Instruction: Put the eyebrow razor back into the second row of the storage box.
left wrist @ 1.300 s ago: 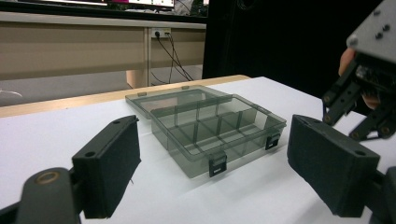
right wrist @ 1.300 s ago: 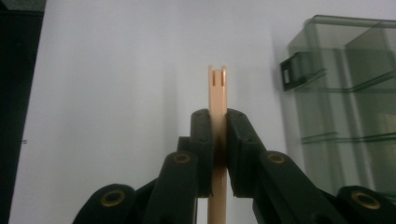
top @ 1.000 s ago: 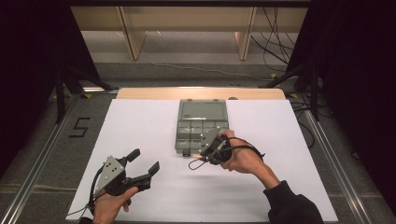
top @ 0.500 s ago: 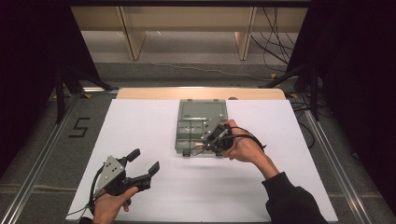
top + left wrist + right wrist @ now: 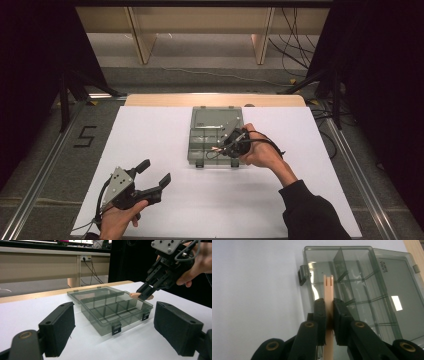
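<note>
Right now the right gripper [image 5: 328, 315] pinches a peach strip [image 5: 328, 290] between closed jaws, above the open compartment box [image 5: 362, 287]. Nearer the person than the box, the left gripper [image 5: 113, 332] gapes wide, empty.

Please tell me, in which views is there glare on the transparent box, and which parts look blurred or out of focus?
Right gripper view: a bright white glare patch sits on the open lid of the smoky transparent plastic compartment box; the right tongs, shut on a thin peach-coloured plastic strip, look soft. Left gripper view: the left tongs are near and blurred. High view: dark surroundings, evenly lit white table sheet.
</note>
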A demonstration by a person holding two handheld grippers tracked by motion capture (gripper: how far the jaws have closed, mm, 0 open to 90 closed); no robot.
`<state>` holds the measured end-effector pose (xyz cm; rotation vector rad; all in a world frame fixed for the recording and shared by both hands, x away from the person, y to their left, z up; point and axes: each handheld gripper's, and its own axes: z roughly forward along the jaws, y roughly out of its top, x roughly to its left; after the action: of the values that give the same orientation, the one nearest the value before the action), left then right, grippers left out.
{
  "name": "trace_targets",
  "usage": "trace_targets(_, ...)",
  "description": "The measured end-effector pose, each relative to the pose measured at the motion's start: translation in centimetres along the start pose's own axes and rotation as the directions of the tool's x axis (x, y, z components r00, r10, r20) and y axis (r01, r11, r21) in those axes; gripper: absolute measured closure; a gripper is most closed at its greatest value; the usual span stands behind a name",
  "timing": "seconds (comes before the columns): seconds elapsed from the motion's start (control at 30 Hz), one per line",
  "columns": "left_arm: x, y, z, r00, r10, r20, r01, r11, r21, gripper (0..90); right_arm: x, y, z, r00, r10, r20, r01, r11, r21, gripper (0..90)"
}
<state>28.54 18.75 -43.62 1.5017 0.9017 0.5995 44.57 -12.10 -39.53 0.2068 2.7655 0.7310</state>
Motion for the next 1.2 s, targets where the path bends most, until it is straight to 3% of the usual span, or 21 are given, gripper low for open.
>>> trace_targets(0.57,0.0,0.0,0.0,1.0000,0.000,0.000,0.000,1.0000,0.001,16.7,-1.7,0.0,1.6,0.9998,0.018,0.011,-0.018,1.000,0.019,82.5)
trace_targets(1.2,0.0,0.0,0.0,1.0000,-0.001,0.004,0.001,1.0000,-0.004,16.7,-2.0,-0.2,3.7,0.9997,0.022,-0.010,-0.021,0.996,0.088,82.0)
